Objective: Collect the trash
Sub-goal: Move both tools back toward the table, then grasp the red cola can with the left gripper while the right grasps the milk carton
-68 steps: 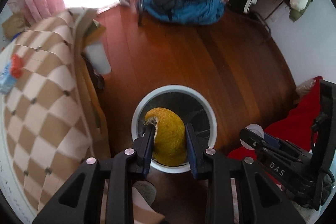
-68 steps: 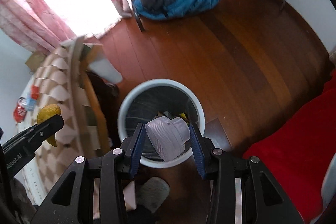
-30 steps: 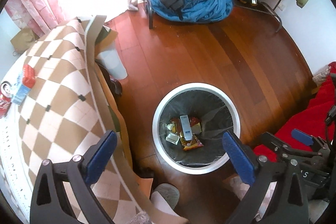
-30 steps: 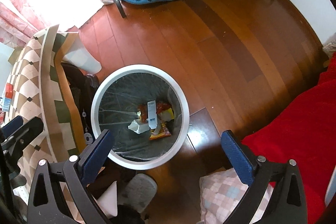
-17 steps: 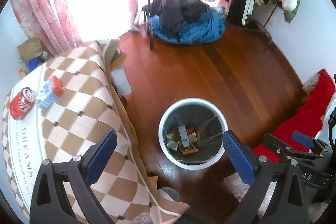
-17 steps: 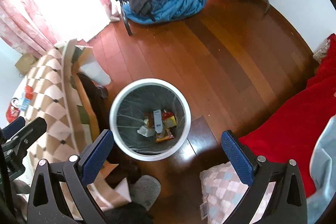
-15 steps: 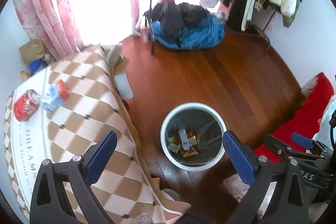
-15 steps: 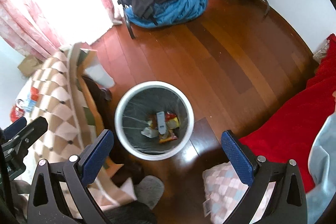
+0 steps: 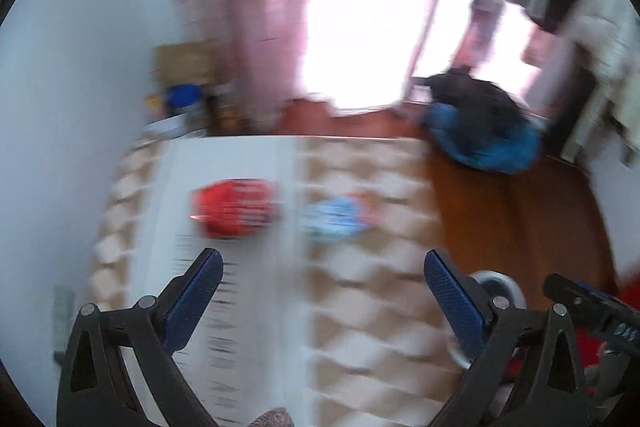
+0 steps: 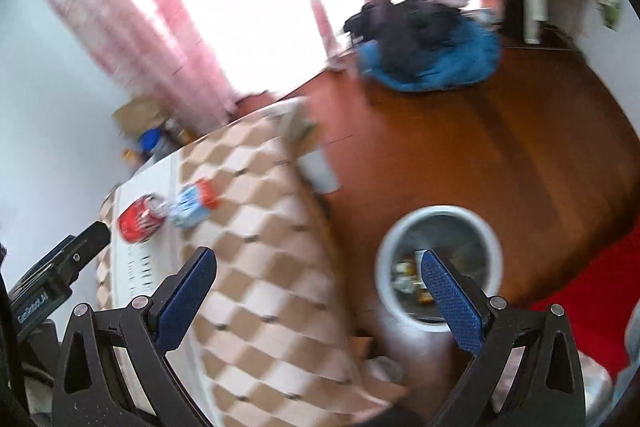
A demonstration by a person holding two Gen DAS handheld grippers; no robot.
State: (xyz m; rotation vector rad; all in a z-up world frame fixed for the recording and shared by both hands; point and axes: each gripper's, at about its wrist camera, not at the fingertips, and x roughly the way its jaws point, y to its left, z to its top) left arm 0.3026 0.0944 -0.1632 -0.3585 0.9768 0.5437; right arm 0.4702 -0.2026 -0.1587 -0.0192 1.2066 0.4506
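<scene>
Left claw [image 9: 323, 301]: blue-padded jaws spread wide, nothing between them; it hangs above the counter, aimed toward the counter's far edge.
Right claw [image 10: 318, 283]: jaws likewise spread wide and empty; its left finger sits over the counter's right edge, its right finger over the bin.
Counter [image 9: 360, 307]: covered by a tan-and-cream checked cloth with a white strip running along its left part; the left view is heavily motion-blurred.
Crushed red drink can [image 9: 234, 207]: lies on its side on the white strip, toward the far edge of the counter; also seen in the right view [image 10: 138, 221].
Small light-blue carton with a red end [image 9: 338, 213]: lies just right of the can on the checked cloth; in the right view [image 10: 194, 207] the two look touching or nearly so, blur prevents certainty.
Round white waste bin with a dark liner [image 10: 440, 267]: stands on the reddish-brown wooden floor [image 10: 460, 147] beside the counter's right edge; mixed wrappers show at its bottom.
Blue and black heap of clothing [image 10: 428, 49]: on the floor by the bright window, well apart from the bin.
Pink curtains [image 10: 132, 27]: hang beyond the counter's far-left corner.
Red fabric [image 10: 592, 287]: at the right, near the bin.
</scene>
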